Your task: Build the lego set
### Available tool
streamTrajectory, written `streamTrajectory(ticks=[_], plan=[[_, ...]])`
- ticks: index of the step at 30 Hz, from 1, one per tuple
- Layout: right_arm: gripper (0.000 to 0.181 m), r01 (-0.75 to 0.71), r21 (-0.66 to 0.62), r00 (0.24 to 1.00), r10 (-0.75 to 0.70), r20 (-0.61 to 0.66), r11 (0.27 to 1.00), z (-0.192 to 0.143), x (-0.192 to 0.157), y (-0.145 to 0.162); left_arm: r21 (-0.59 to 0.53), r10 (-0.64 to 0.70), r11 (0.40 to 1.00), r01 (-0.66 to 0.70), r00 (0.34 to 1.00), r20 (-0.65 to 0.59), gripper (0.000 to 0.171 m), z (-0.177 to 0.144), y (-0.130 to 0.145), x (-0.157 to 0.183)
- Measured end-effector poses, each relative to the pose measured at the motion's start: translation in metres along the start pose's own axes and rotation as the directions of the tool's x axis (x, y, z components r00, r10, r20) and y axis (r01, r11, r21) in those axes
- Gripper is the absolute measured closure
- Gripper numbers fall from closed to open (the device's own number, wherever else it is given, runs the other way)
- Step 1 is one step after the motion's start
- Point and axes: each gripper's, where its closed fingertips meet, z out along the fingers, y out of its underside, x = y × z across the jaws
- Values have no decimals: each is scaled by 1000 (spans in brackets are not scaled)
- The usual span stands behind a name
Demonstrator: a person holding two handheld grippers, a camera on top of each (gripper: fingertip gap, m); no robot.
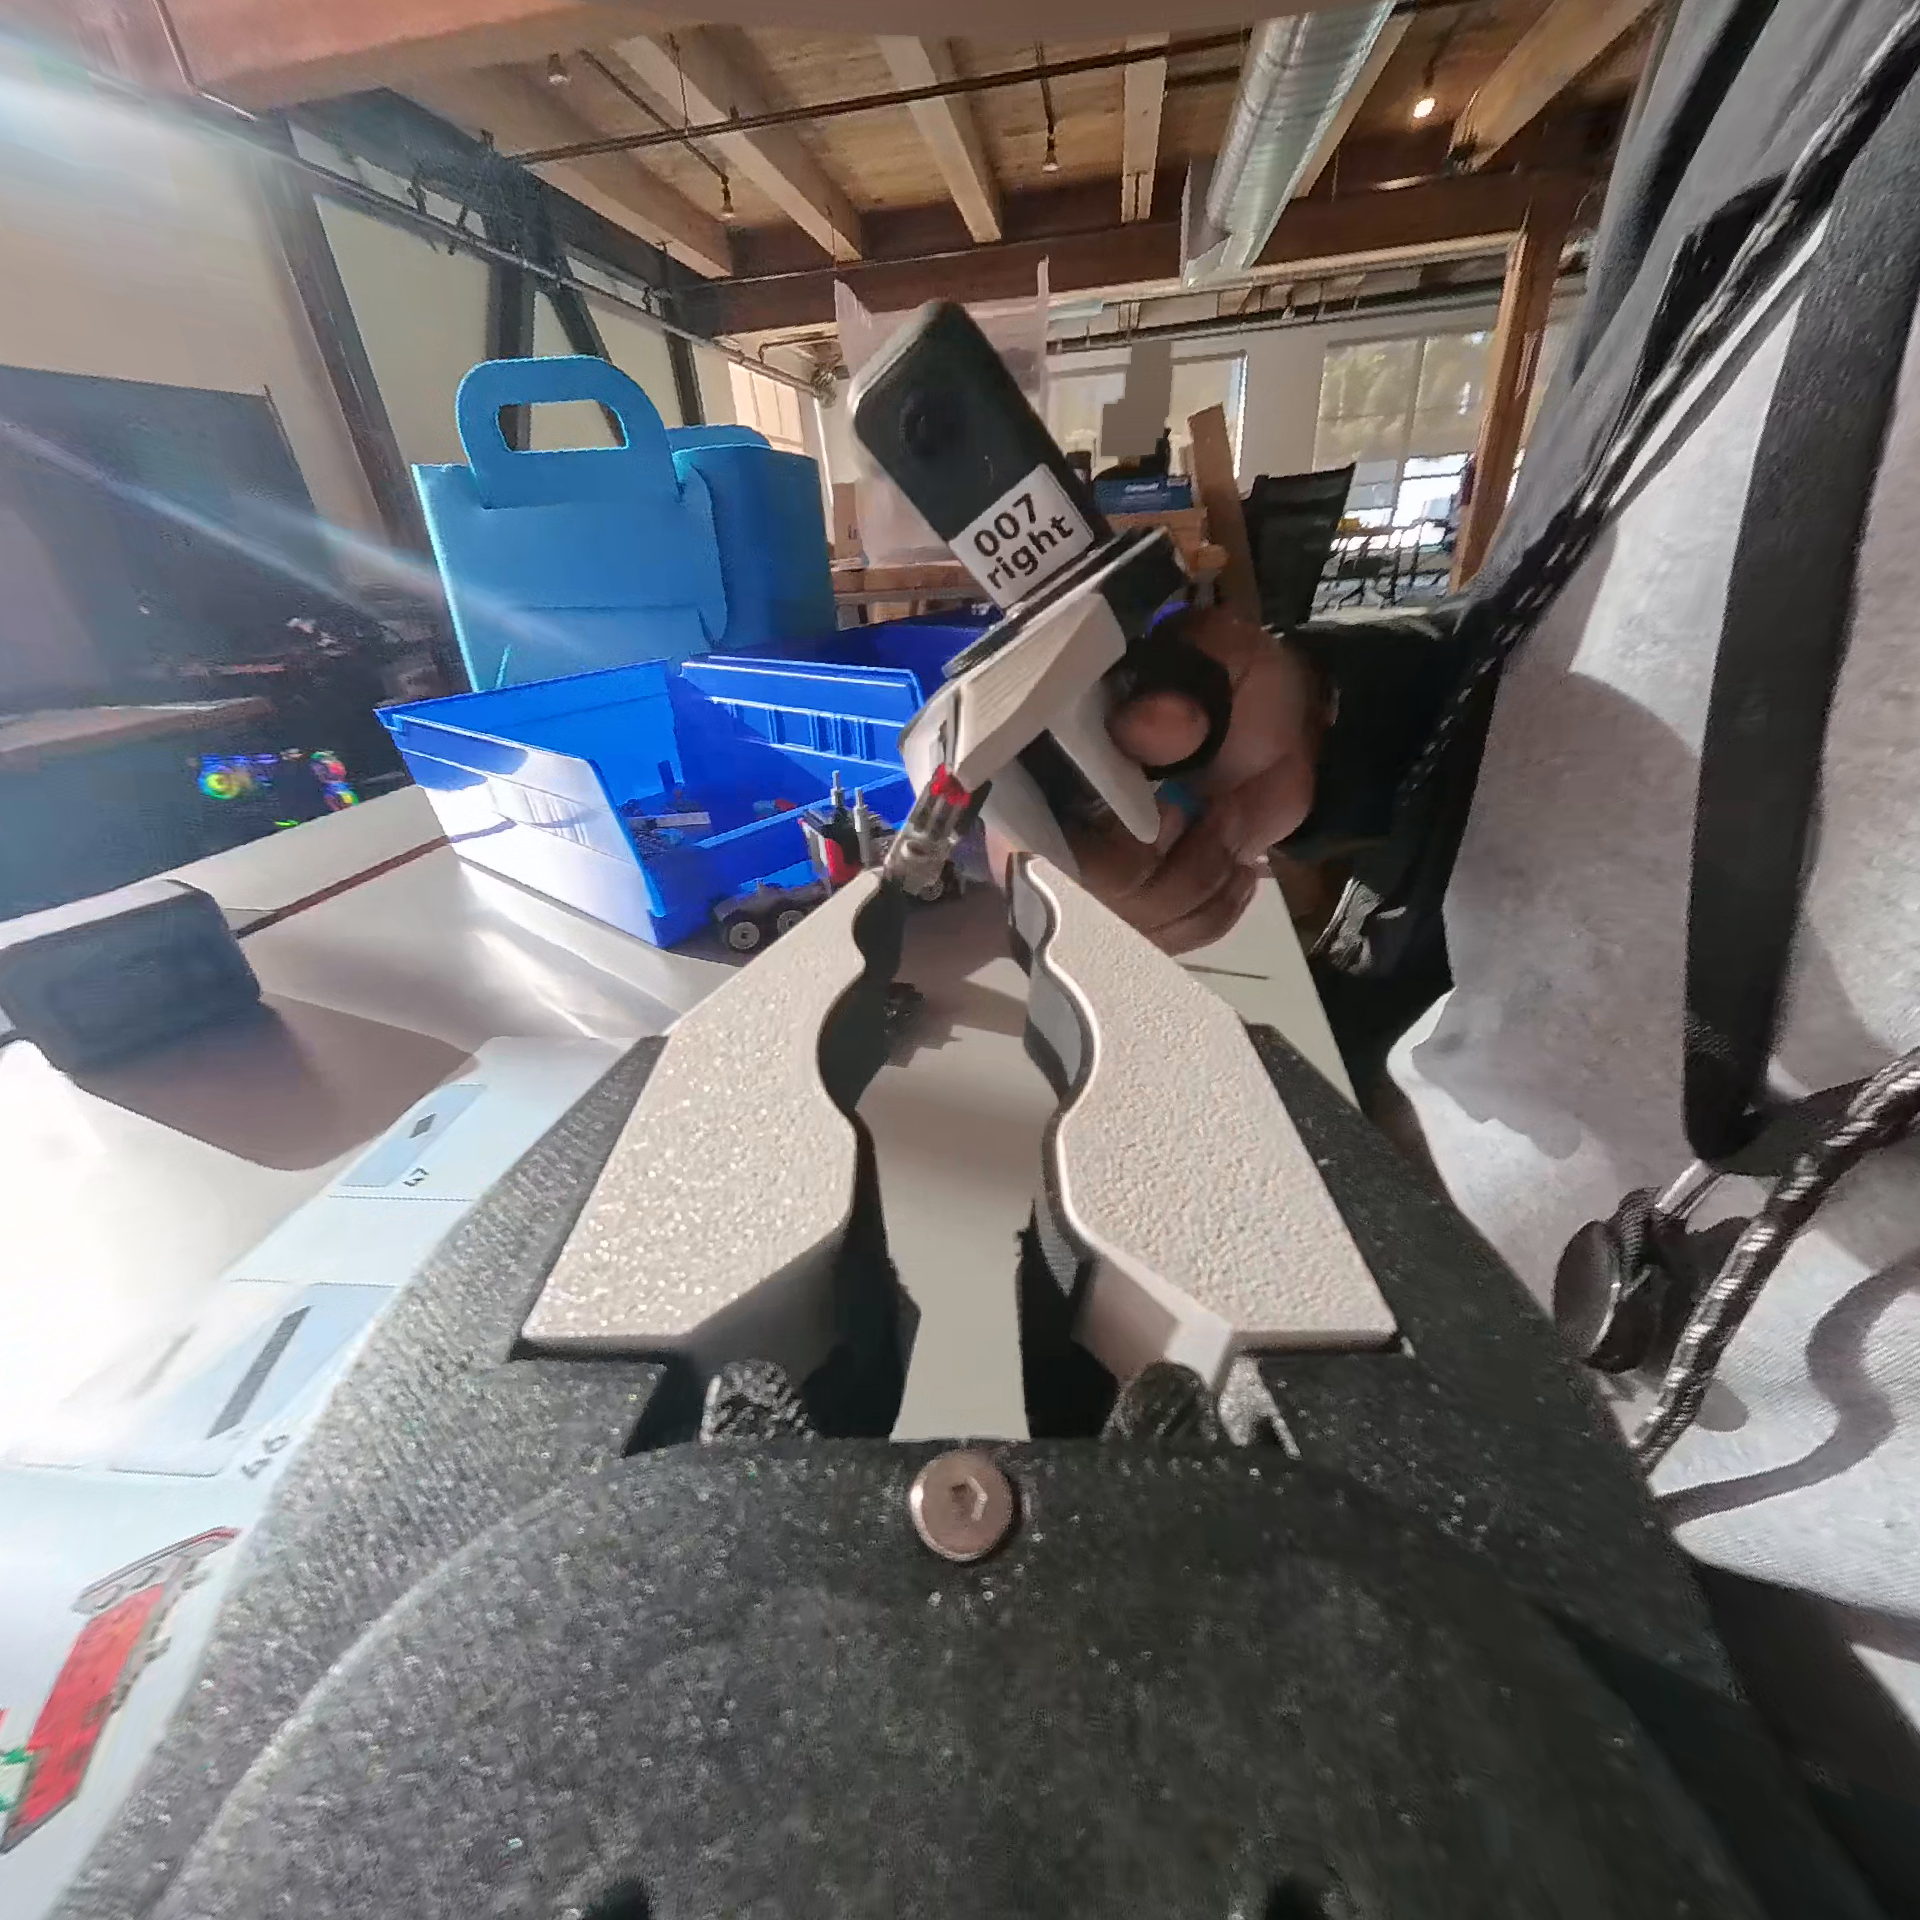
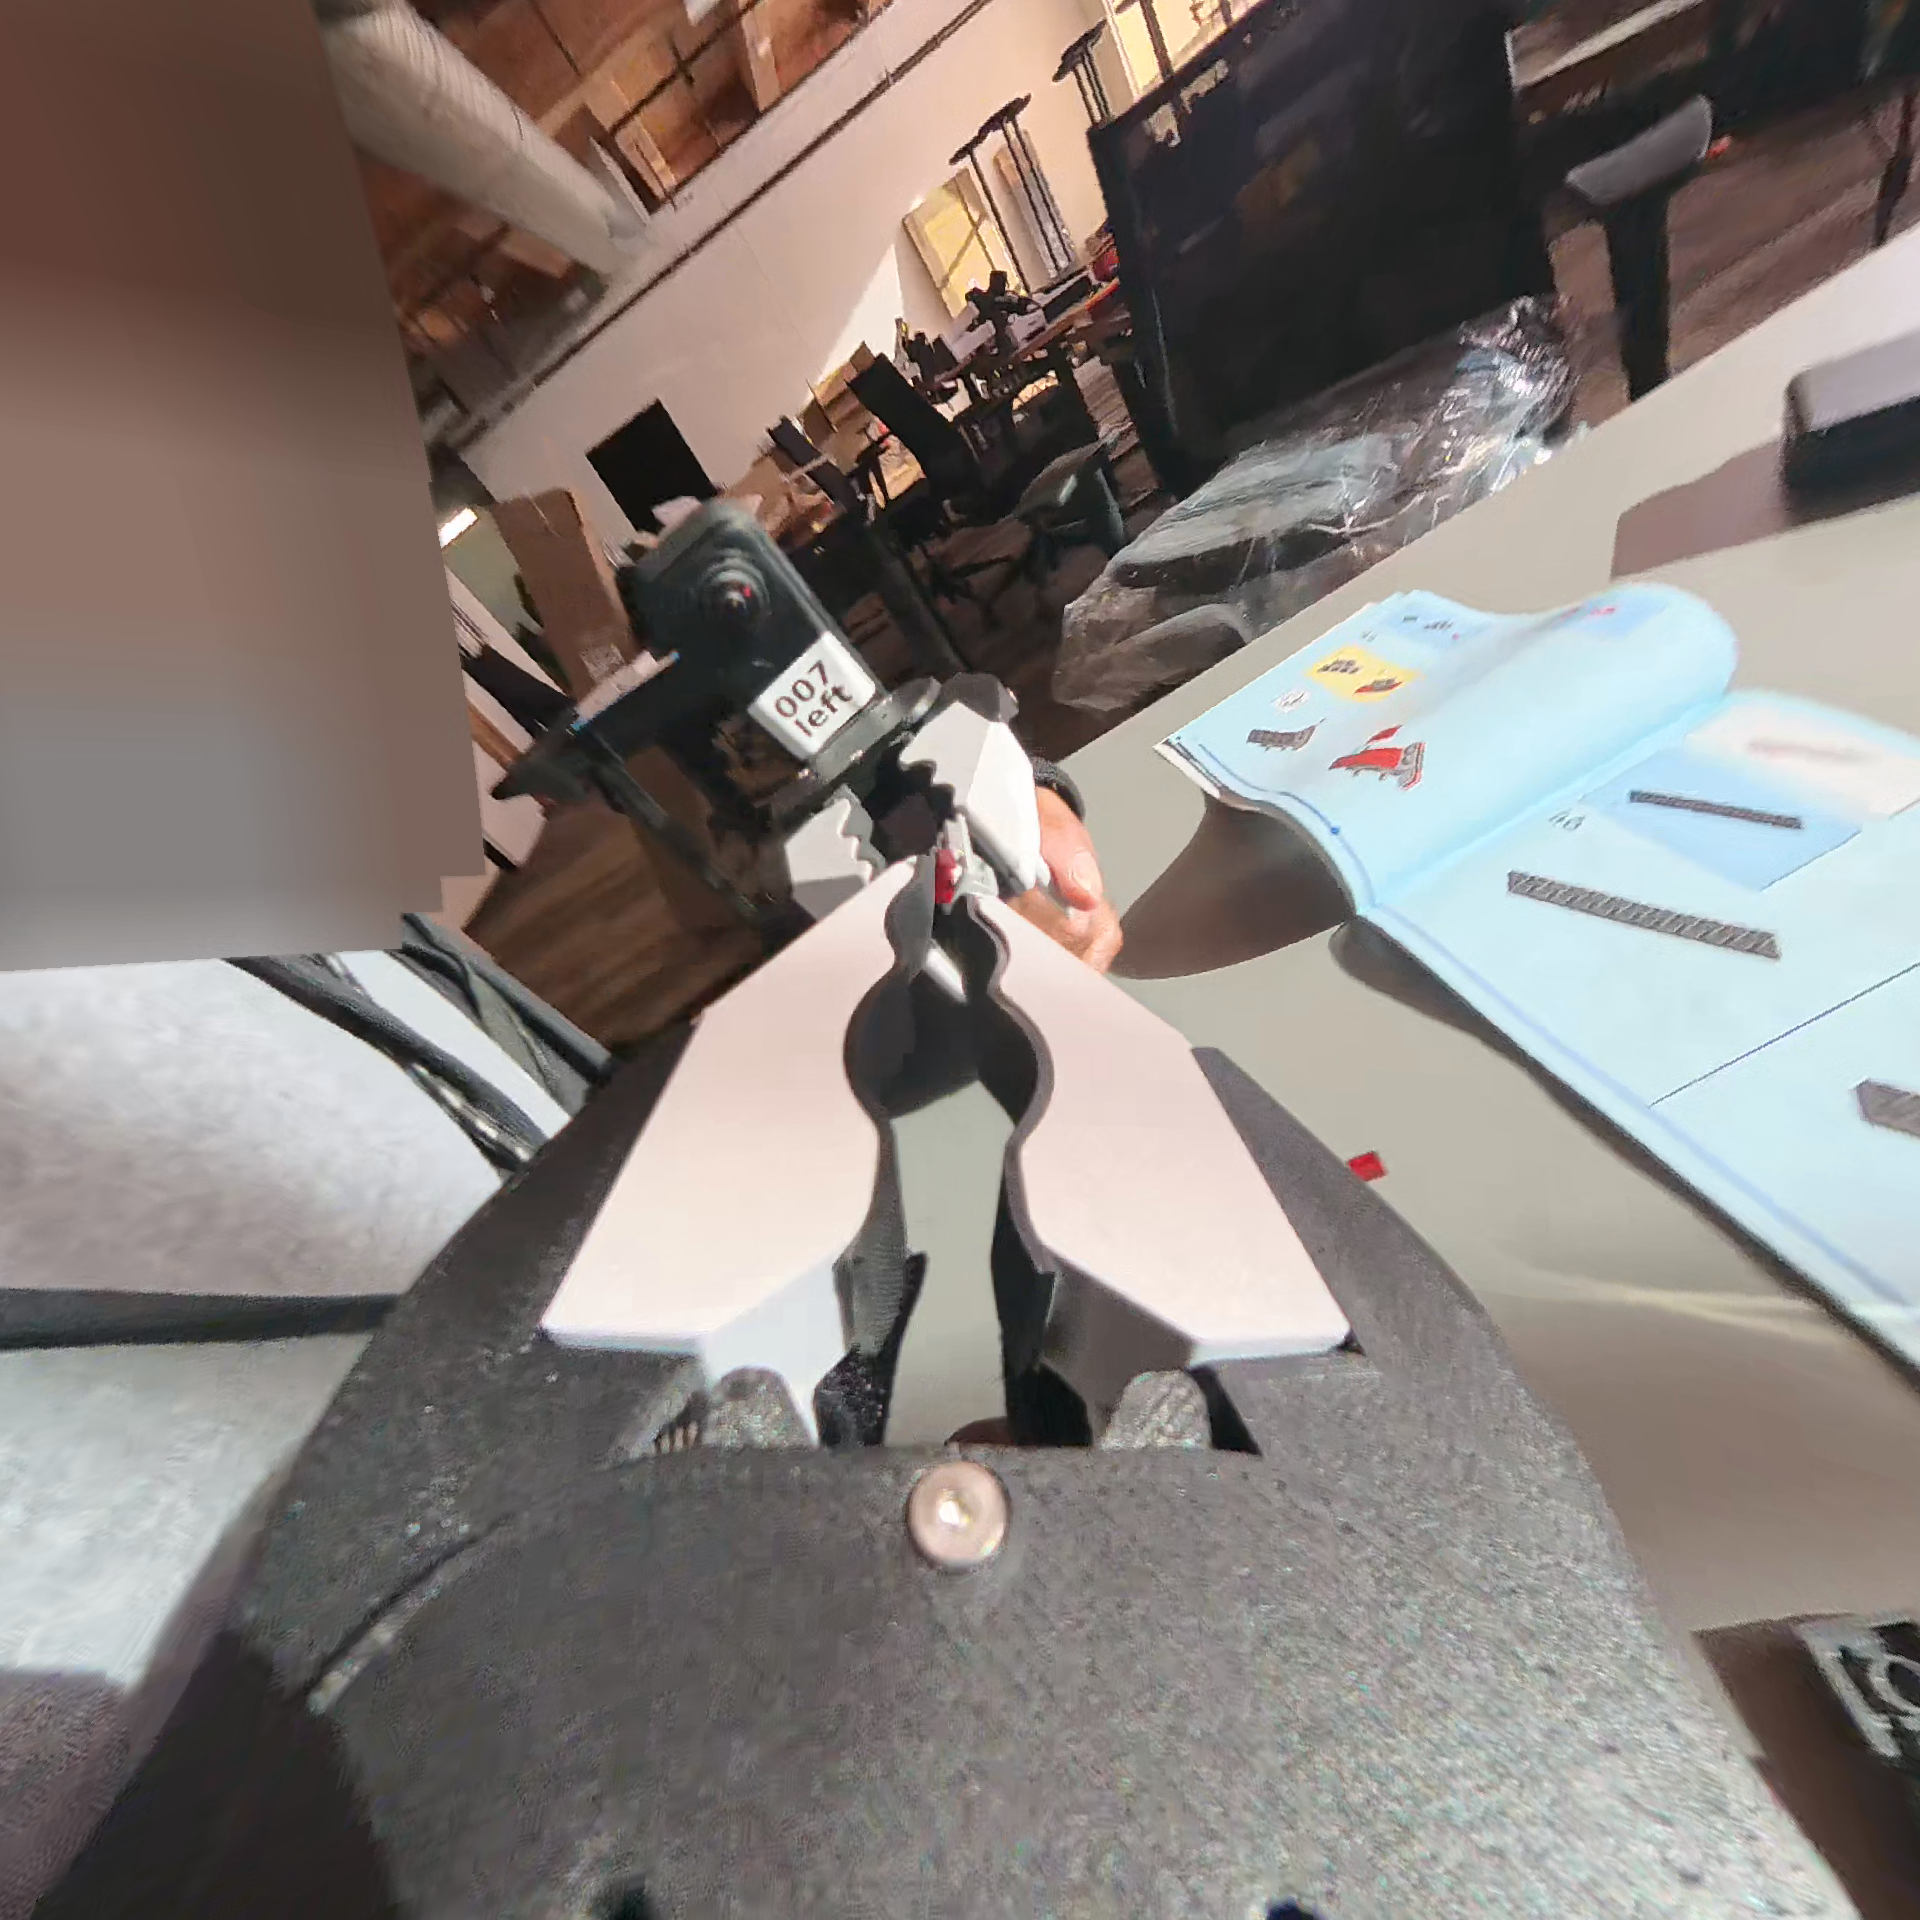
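Observation:
My right gripper [image 2: 940, 912] is shut on a small grey and red lego piece [image 2: 945, 878] and holds it above the table. In the left wrist view it comes down from the upper right with the piece [image 1: 925, 836] at its tips. My left gripper [image 1: 945, 878] is open. Its left fingertip [image 1: 868, 894] is right at the piece, and I cannot tell if they touch. A partly built lego truck [image 1: 821, 852] with black wheels stands on the table just behind.
Blue bins [image 1: 582, 769] with loose pieces and a blue felt bag [image 1: 582, 530] stand behind the truck. The open instruction booklet [image 2: 1558, 831] lies to the right, with a small red piece [image 2: 1366, 1164] near it. A black box [image 1: 125, 966] sits at the left. The person's torso [image 1: 1662, 831] is close on the right.

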Motion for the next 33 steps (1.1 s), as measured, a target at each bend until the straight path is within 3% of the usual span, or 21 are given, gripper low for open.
streamTrajectory(ticks=[5, 12, 19, 33], plan=[[175, 174, -44, 984, -175, -38, 984, 1, -2, 3, 92, -111, 989, 116, 992, -63, 148, -6, -15, 3], [175, 288, -71, 955, -292, -45, 955, 2, -5, 7, 62, -149, 986, 153, 987, -62, 149, -4, -9, 1], [174, 403, -111, 909, -411, -62, 908, 4, -5, 11, 43, -123, 991, 127, 990, -74, 162, -2, -6, 5], [173, 221, -70, 975, -221, 8, 973, 1, -8, 15, 36, 66, 997, -65, 997, -32, 165, 0, -7, 8]])
